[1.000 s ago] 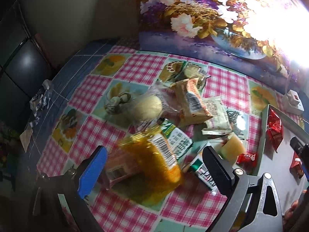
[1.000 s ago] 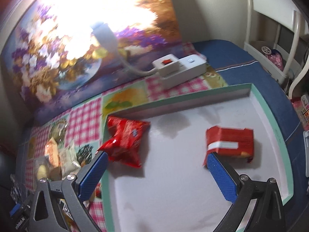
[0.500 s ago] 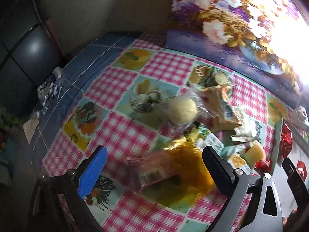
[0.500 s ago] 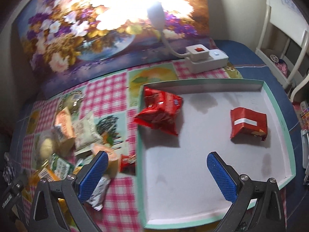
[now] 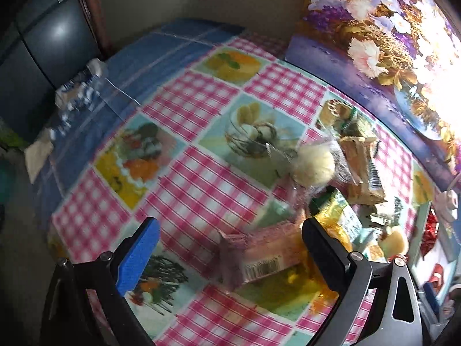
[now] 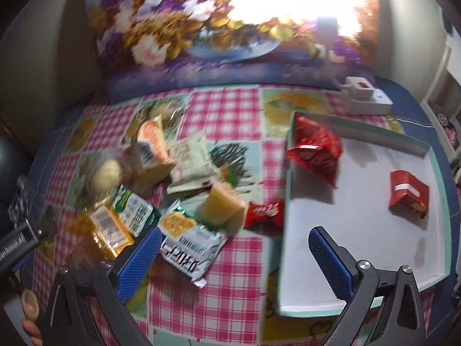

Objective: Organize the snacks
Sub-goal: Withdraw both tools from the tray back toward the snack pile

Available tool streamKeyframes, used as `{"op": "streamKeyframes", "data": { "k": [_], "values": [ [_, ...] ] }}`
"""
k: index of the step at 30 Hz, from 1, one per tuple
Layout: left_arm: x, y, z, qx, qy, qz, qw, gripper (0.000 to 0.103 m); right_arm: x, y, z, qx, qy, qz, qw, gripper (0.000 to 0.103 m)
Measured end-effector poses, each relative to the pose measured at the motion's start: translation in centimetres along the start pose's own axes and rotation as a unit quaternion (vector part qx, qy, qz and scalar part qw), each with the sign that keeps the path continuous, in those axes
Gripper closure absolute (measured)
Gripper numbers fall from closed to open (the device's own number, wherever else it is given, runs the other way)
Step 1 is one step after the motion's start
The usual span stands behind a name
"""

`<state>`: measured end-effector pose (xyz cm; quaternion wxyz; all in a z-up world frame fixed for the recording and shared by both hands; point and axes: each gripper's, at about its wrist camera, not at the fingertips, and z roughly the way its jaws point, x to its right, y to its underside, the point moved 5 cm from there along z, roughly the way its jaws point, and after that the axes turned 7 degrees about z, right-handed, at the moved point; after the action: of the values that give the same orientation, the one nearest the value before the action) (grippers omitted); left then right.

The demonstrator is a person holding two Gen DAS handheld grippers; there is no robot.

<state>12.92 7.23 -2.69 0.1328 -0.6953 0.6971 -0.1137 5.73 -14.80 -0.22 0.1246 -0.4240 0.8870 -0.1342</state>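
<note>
Because the small red candy pack (image 6: 263, 212) is a light, crinkly foil pillow, it will slide easily, so you should pinch it across the middle and not at the sealed ends. It lies on the bench (image 6: 236, 294) just beside the tray wall (image 6: 285, 230), touching the pale wedge pack (image 6: 222, 204). The right tongs (image 6: 233, 255) are spread wide above it. The left tongs (image 5: 230, 249) are also spread, over the pink pack (image 5: 259, 256).

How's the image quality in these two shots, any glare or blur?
Left wrist view: motion blur smears the tablecloth and the pink packet; glare whites out the painting at right. Right wrist view: glare burns out the painting's top; snacks and painting look smeared, the tray sharper.
</note>
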Motion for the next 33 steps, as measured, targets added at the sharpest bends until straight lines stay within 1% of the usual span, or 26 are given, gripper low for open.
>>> {"op": "streamKeyframes", "data": {
  "k": [6, 9, 13, 15, 19, 22, 25, 33],
  "values": [
    [0.1, 0.4, 1.5, -0.020, 0.009, -0.001, 0.9998, 0.004, -1.4, 1.1, 1.0, -0.020, -0.012, -0.015, 1.000, 0.000],
    [0.0, 0.7, 2.4, -0.031, 0.025, -0.010, 0.9992, 0.004, -2.0, 1.5, 1.4, -0.031, -0.023, -0.018, 0.999, 0.000],
    [-0.4, 0.8, 2.8, -0.036, 0.037, -0.028, 0.9983, 0.004, -2.3, 1.6, 1.4, -0.031, -0.032, -0.019, 0.999, 0.000],
    [-0.6, 0.8, 2.9, -0.040, 0.043, -0.039, 0.9975, 0.004, -2.1, 1.6, 1.6, -0.035, -0.029, -0.012, 0.999, 0.000],
    [-1.4, 0.8, 2.4, -0.036, 0.039, -0.059, 0.9968, 0.004, -1.2, 1.6, 2.5, -0.050, -0.036, 0.017, 0.998, 0.000],
    [-1.5, 0.5, 2.0, -0.029, 0.031, -0.057, 0.9975, 0.004, -1.0, 1.7, 3.0, -0.058, -0.040, 0.028, 0.997, 0.000],
    [-1.1, 0.4, 1.7, -0.027, 0.032, -0.049, 0.9979, 0.004, -1.7, 1.7, 3.5, -0.061, -0.046, 0.029, 0.997, 0.000],
    [0.1, 0.0, 1.0, -0.017, 0.028, -0.028, 0.9991, 0.004, -3.5, 2.1, 5.3, -0.063, -0.026, 0.001, 0.998, 0.000]
  ]
}}
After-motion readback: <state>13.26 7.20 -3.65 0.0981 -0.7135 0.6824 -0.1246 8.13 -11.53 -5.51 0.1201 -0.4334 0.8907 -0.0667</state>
